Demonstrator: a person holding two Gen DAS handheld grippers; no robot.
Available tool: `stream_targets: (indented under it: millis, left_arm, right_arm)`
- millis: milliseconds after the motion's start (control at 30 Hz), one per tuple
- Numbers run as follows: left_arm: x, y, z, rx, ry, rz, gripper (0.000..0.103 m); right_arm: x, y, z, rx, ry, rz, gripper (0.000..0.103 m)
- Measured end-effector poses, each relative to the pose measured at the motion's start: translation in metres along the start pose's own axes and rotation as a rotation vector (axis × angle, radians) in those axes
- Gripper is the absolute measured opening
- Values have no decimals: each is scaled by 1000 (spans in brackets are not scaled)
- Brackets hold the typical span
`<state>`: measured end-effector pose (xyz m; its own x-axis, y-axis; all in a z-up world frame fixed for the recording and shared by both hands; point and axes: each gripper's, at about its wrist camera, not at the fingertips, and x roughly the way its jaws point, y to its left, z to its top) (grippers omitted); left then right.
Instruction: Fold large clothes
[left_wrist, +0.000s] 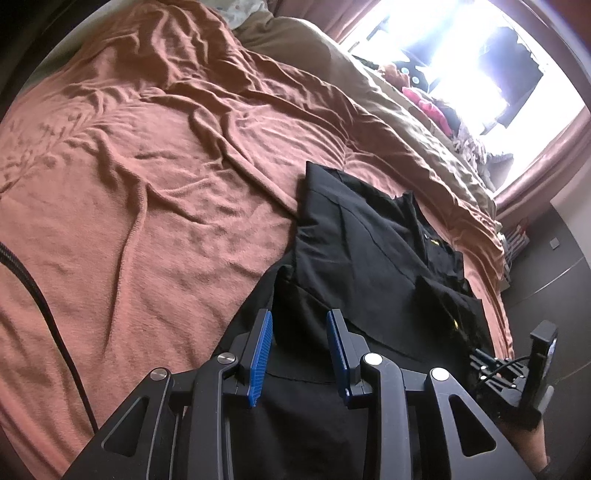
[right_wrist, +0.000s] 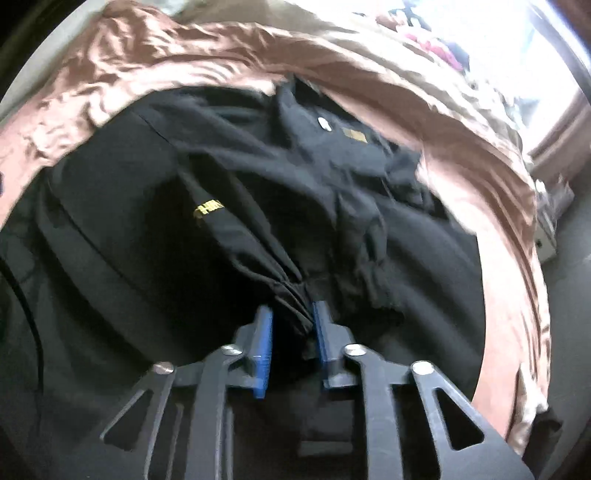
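Observation:
A black garment (left_wrist: 369, 251) with small yellow lettering (right_wrist: 208, 208) lies partly folded on a rust-coloured bedspread (left_wrist: 166, 166). In the left wrist view my left gripper (left_wrist: 300, 339) sits over its near edge. The blue pads stand somewhat apart and a raised fold of the dark cloth fills the gap. In the right wrist view the garment (right_wrist: 258, 166) spreads wide, and my right gripper (right_wrist: 291, 328) is shut on a gathered pleat of it that runs up from the pads. The right tool's black body (left_wrist: 535, 373) shows at the garment's right edge.
A beige blanket (left_wrist: 369, 92) lies along the far side of the bed, with a pile of coloured clothes (left_wrist: 424, 103) below a bright window (left_wrist: 461, 55). A black cable (left_wrist: 48, 302) crosses the bedspread at left. The bed's right edge (right_wrist: 517, 258) drops to a dark floor.

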<state>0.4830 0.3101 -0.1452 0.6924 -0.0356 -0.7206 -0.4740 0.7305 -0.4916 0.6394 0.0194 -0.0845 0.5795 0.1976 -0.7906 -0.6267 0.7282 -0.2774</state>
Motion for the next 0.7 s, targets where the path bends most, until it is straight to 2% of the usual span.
stream_targets:
  millis: [67, 267, 500, 600, 700]
  left_arm:
    - [-1, 3, 1, -9, -2, -3, 33]
    - [-6, 11, 4, -37, -14, -11, 33]
    - [-13, 26, 9, -69, -29, -5, 32]
    - [-15, 38, 13, -98, -35, 4, 32]
    - [-16, 51, 16, -142, -34, 6, 32]
  right_arm:
    - [-12, 10, 11, -16, -19, 25, 10]
    - [-38, 43, 63, 7, -74, 136, 8]
    - [-32, 99, 116, 59, -56, 292, 8]
    - [-19, 108, 133, 98, -21, 368, 12]
    - [-17, 112, 139, 127, -4, 475, 27]
